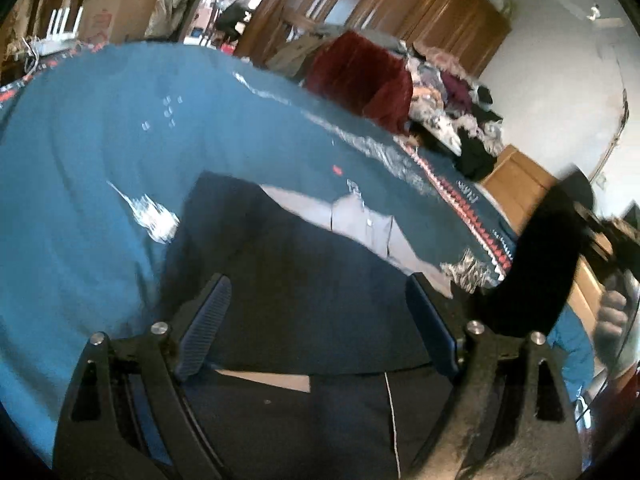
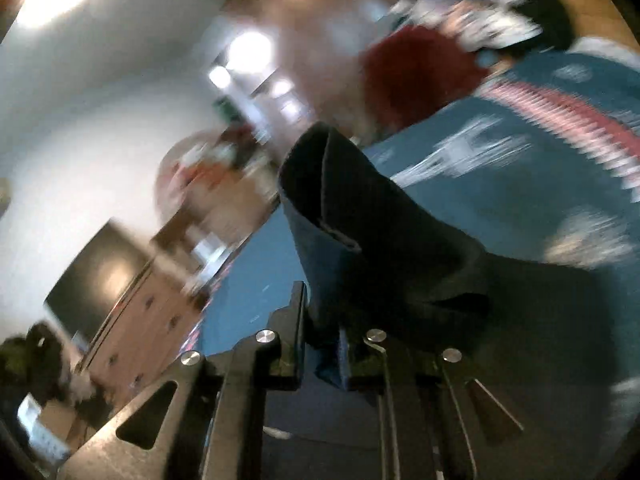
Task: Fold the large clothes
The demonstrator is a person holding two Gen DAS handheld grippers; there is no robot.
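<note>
Garment edge between right gripper fingers, lifted.

Right wrist view is motion-blurred: the heap of clothes at top, the dark red fabric and the white-and-pink pattern on the teal bedspread all smear into streaks, no detail readable. The dresser at lower left is soft too. The dark garment is pinched in the right gripper; its gripped edge is hidden between the pads. In the left wrist view, the garment's lower part runs off the bottom edge and behind the left gripper frame. The hand at far right is cut by the lens rim. Small white marks on the bedspread are too small to identify.
</note>
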